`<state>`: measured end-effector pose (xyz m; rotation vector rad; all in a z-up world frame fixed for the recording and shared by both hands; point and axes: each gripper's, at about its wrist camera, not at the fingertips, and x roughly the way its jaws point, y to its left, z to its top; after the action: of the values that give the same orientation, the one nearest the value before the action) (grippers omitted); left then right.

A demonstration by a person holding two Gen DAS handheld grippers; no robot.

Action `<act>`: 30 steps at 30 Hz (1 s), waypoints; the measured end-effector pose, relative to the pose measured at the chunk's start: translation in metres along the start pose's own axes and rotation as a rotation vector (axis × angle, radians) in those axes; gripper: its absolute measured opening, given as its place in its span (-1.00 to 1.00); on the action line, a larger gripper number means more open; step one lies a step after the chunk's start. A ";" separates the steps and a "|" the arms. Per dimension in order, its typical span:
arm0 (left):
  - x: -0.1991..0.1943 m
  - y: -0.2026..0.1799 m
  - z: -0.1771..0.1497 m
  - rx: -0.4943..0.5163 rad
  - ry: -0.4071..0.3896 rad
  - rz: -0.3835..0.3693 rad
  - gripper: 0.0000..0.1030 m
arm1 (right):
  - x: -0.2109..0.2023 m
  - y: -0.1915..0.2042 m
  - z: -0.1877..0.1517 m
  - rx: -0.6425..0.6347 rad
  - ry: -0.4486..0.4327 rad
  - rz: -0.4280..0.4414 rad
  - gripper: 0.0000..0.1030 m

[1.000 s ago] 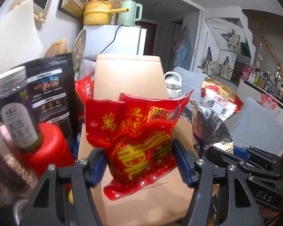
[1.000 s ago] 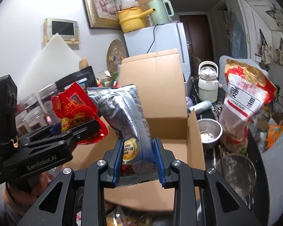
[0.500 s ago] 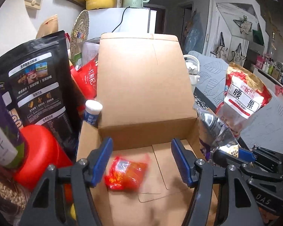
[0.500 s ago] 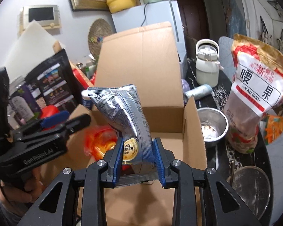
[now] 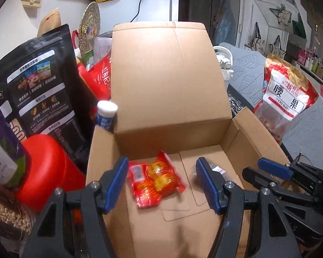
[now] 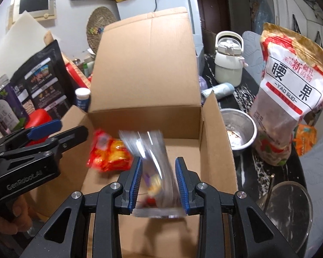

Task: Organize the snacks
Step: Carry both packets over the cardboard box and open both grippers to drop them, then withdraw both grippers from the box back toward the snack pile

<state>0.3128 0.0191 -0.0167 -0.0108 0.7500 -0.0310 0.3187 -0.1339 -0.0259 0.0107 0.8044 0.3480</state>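
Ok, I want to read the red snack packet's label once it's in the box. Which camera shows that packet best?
The left wrist view: the red snack packet lies flat and unobstructed on the cardboard box floor. In the right wrist view it is partly hidden behind the blurred silver packet.

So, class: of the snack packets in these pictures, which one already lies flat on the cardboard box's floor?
The red packet, lying flat and free. The silver packet is blurred between the right gripper's opening fingers; the cashew bag stands outside.

A white fridge (image 6: 172, 6) stands against the pale wall (image 6: 60, 10), beside a dark brown door (image 6: 206, 6).
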 end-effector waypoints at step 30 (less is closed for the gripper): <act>-0.129 0.009 -0.004 0.009 -0.122 0.031 0.26 | -0.129 0.048 -0.006 -0.074 -0.182 -0.068 0.53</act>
<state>0.2165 0.0322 0.0680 0.0072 0.6283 -0.0036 0.2173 -0.1291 0.0669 -0.0534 0.6098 0.3075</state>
